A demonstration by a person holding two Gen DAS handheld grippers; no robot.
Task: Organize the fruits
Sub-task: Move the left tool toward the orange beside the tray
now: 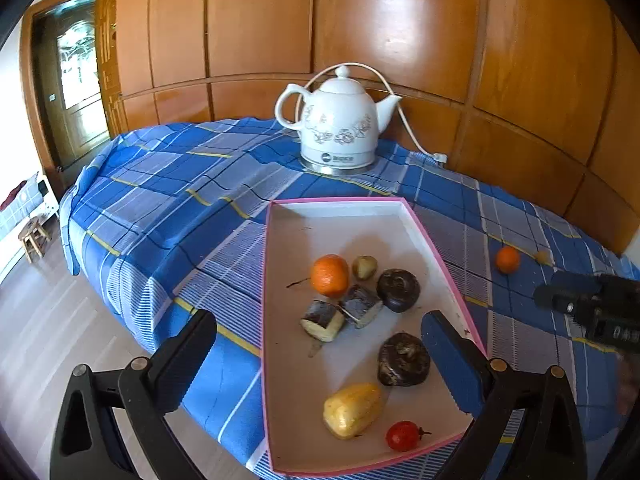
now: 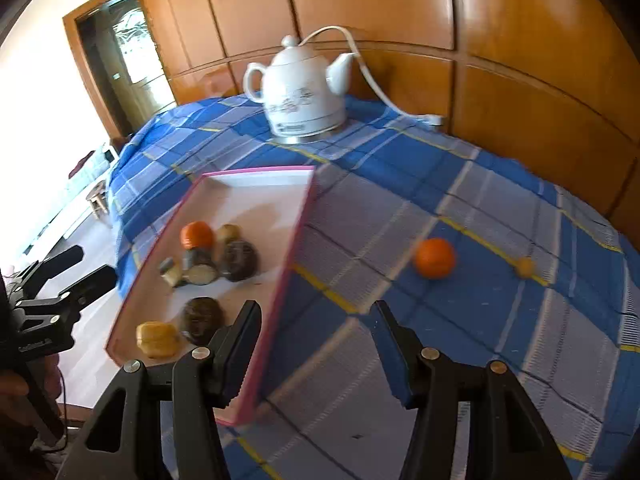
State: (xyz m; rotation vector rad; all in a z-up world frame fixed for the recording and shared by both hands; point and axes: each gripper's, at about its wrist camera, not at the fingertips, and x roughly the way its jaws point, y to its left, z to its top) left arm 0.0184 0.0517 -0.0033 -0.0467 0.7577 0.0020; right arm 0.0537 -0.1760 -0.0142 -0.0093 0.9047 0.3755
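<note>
Fingers of the right gripper (image 2: 316, 344) stand moderately apart with nothing between them, angled down over the checked cloth just right of the tray (image 2: 296, 240). Fingers of the left gripper (image 1: 320, 360) are spread wide, empty, framing the near end of the tray's contents.

Task items: most fruit already lies in the pink-rimmed tray, among them an orange (image 1: 330, 275), dark round pieces, a yellow fruit (image 1: 352, 410) and a small red one (image 1: 404, 435). Two remain loose on the tabletop: a second orange (image 2: 435, 258) and, just beyond it, a small yellow fruit (image 2: 525, 267).

Judgement: step in hand is fetching the loose orange with the right gripper. Present gap looks close to the fruit's width, so open wider before descending. Straddle it evenly, since a round fruit on cloth may roll toward the small yellow one if nudged.

Room: cloth between gripper and orange is bare. Tray's raised right rim sits just beside the left finger, so lift clear of it on the return. Kettle (image 2: 296, 92) and its cord (image 2: 384, 80) are well apart at the back.
</note>
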